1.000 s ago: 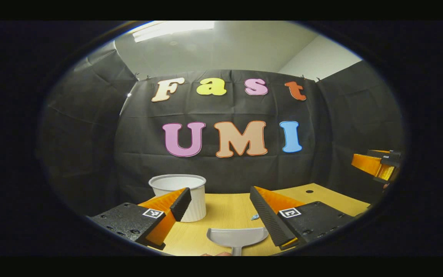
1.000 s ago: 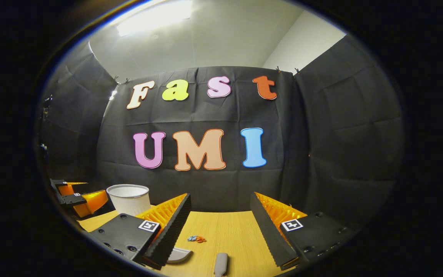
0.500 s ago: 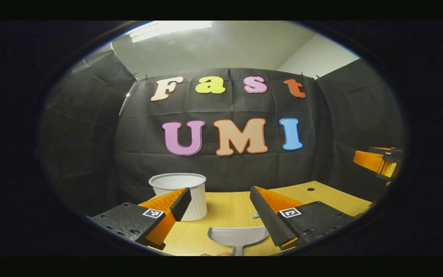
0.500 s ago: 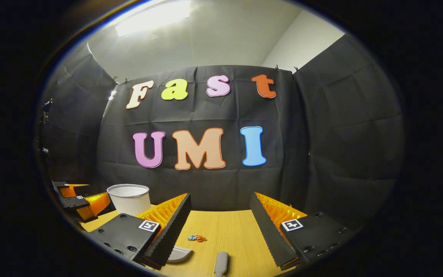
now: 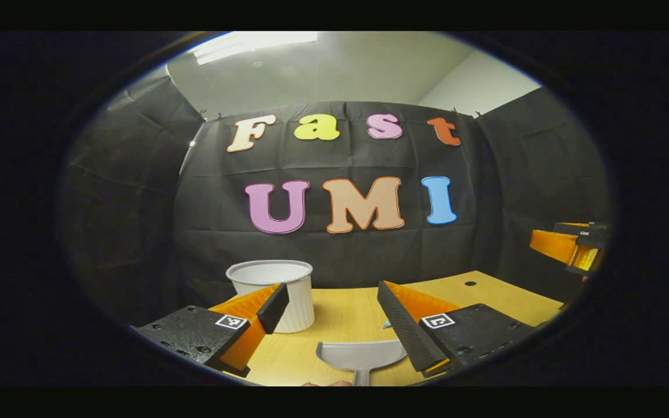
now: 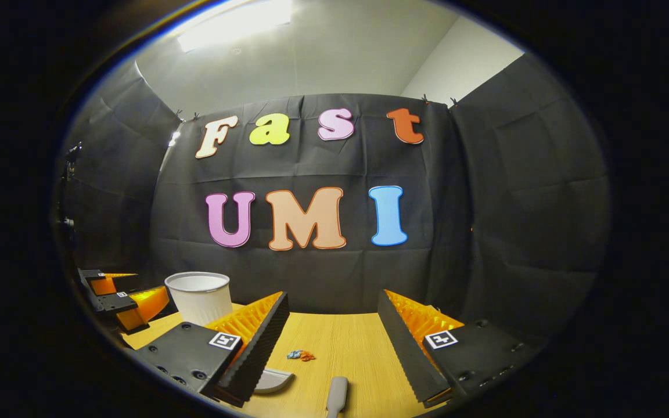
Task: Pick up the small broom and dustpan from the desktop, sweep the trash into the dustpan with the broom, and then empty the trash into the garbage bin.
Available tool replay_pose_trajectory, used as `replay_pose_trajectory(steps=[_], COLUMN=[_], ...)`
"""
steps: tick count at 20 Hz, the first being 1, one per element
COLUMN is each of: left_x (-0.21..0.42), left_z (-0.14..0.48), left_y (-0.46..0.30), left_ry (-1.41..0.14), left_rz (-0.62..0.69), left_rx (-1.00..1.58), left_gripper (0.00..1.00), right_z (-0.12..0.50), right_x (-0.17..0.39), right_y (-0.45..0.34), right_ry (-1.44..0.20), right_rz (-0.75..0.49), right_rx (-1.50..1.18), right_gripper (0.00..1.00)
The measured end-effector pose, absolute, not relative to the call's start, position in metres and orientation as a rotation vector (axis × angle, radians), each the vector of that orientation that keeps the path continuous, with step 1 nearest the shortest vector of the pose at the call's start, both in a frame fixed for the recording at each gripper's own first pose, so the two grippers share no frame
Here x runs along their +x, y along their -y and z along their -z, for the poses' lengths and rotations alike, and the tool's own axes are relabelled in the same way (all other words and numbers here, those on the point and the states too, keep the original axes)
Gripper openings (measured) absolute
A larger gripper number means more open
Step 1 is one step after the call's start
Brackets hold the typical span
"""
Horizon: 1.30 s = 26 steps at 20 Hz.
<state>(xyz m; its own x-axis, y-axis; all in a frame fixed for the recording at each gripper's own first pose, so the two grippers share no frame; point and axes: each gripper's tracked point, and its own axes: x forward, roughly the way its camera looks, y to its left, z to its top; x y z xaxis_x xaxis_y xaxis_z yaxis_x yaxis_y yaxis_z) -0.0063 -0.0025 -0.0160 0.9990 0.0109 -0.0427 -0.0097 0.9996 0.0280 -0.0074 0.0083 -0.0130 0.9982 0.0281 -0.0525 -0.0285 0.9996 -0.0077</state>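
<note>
The task is at its very first step: nothing is picked up yet, and both tools lie on the wooden bench (image 6: 340, 342). In the left gripper view the left tongs (image 5: 333, 310) stand released, wide apart, above the near edge of the bench, and the grey dustpan (image 5: 361, 355) lies flat between their fingers, its handle pointing toward the near edge. In the right gripper view the right tongs (image 6: 331, 331) are also released and hold nothing; the grey handle of the small broom (image 6: 337, 396) lies just below them at the near edge, a little to the right of the dustpan (image 6: 273, 380), whose rim shows beside the left finger. The trash (image 6: 300, 355), a few small blue and orange scraps, rests on the bench further in, beyond the two tools. The white garbage bin (image 5: 276, 293) stands upright toward the far left corner of the bench. The next move seems to call for lowering each pair of tongs onto its own handle, the left over the dustpan and the right over the broom, and closing them firmly there. Both handles lie flat and low, so the fingers probably must come nearly to the surface before they close.
</note>
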Motion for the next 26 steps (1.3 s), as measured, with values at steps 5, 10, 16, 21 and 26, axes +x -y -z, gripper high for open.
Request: replay_pose_trajectory(steps=[5,10,16,21,26], left_x=[-0.008,-0.008,-0.012,-0.021,-0.046], left_z=[0.016,0.02,0.034,0.086,0.177], left_y=[0.005,0.013,0.028,0.036,0.05], left_ry=[-0.043,-0.064,-0.108,-0.258,-0.538], left_rz=[-0.014,-0.007,-0.005,0.005,0.074], left_rx=[0.032,0.022,0.042,0.091,0.063], left_gripper=[0.93,0.93,0.93,0.93,0.95], right_z=[0.014,0.024,0.056,0.104,0.163], right_x=[-0.008,-0.006,-0.009,-0.018,-0.023], right_y=[-0.005,-0.005,-0.002,-0.004,-0.007], right_ry=[-0.062,-0.096,-0.215,-0.385,-0.548], right_rz=[-0.033,-0.055,-0.134,-0.2,-0.197], right_rx=[-0.008,-0.004,-0.015,-0.016,-0.053], right_gripper=[0.99,0.99,0.99,1.0,0.99])
